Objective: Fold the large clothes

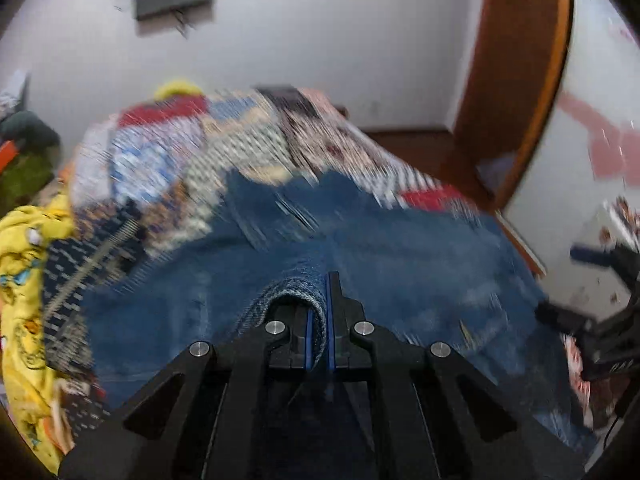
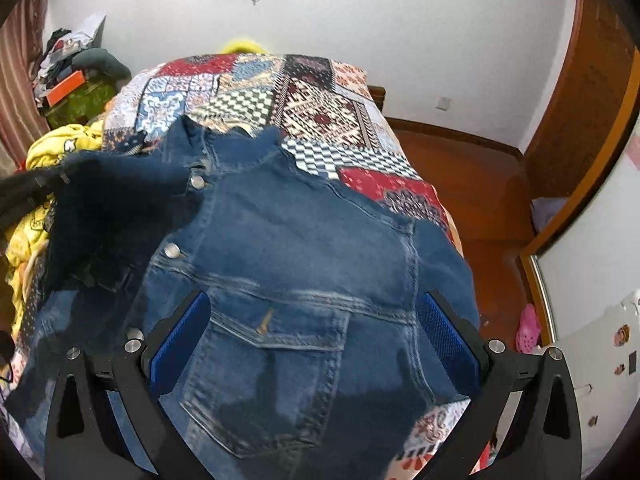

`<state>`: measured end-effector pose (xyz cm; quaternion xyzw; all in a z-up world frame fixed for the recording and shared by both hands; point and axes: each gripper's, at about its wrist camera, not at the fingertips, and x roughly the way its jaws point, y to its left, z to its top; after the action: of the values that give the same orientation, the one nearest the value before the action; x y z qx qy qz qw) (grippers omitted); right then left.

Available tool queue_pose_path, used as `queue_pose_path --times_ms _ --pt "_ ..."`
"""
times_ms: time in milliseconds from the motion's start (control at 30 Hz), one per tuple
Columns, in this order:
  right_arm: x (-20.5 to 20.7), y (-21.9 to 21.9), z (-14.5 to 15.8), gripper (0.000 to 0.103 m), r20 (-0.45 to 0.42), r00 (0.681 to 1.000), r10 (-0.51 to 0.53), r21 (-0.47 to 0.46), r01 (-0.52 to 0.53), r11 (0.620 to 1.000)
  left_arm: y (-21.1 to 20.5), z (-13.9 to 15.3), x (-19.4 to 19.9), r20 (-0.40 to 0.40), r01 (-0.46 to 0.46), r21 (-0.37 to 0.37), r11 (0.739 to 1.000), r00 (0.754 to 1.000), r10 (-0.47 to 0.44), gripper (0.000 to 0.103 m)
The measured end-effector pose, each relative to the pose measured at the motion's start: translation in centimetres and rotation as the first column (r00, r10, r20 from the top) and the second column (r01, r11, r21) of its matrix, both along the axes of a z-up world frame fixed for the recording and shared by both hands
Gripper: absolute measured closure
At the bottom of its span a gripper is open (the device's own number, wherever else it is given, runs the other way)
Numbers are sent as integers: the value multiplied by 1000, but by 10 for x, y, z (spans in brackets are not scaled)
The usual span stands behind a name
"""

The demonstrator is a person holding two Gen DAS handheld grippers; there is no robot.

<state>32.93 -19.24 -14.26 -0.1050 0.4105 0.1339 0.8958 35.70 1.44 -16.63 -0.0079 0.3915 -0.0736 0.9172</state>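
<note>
A blue denim jacket (image 2: 304, 248) lies front up on a patchwork-covered bed (image 2: 320, 108), collar toward the far end. My left gripper (image 1: 318, 292) is shut on a fold of the denim jacket (image 1: 400, 272) and holds it above the rest of the cloth; that view is motion-blurred. In the right wrist view the left gripper shows as a dark shape at the left edge, holding the jacket's left part lifted. My right gripper (image 2: 314, 320) is open and empty, its blue pads (image 2: 444, 332) either side of the chest pocket, just above the cloth.
A yellow printed garment (image 2: 52, 152) is heaped at the bed's left side (image 1: 24, 264). Clutter with an orange box (image 2: 66, 84) sits at the far left. A wooden floor (image 2: 472, 184) and door frame lie to the right. A white cabinet (image 2: 592, 344) stands at right.
</note>
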Motion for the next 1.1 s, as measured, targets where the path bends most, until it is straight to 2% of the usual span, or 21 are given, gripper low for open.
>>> queue_pose_path --times_ms 167,300,333,400,500,533,567,733,867,1100 --pt "-5 -8 -7 0 -15 1000 4 -22 -4 1000 -37 -41 0 -145 98 11 995 985 -95 99" --pt "-10 -7 -9 0 -20 1000 10 -36 -11 999 -48 -64 -6 -225 131 33 991 967 -120 98" --pt "-10 -8 -9 0 -20 1000 12 -37 -12 999 -47 -68 -7 -230 140 17 990 964 -133 97" --pt "-12 -7 -10 0 -22 1000 15 -38 -15 999 -44 -72 -13 -245 138 -2 990 960 -134 91" --pt "-11 -3 -8 0 -21 1000 21 -45 -22 999 -33 -63 -21 -259 138 -30 990 955 -141 65" --pt "-11 -1 -6 0 -19 1000 25 -48 -26 998 -29 -60 -23 -259 134 -27 991 956 -137 53" --pt "-12 3 -4 0 -14 999 31 -51 -32 998 -25 -56 -27 -253 128 -22 992 959 -129 48" --pt "-14 27 8 0 22 997 76 -54 -74 996 17 -31 -49 -189 76 6 997 979 -73 46" --pt "-14 54 14 0 40 991 127 -53 -125 991 70 -12 -67 -120 -35 50 998 992 40 41" --pt "-14 119 8 0 19 967 253 -51 -251 967 148 -8 -93 -63 -197 128 972 976 207 37"
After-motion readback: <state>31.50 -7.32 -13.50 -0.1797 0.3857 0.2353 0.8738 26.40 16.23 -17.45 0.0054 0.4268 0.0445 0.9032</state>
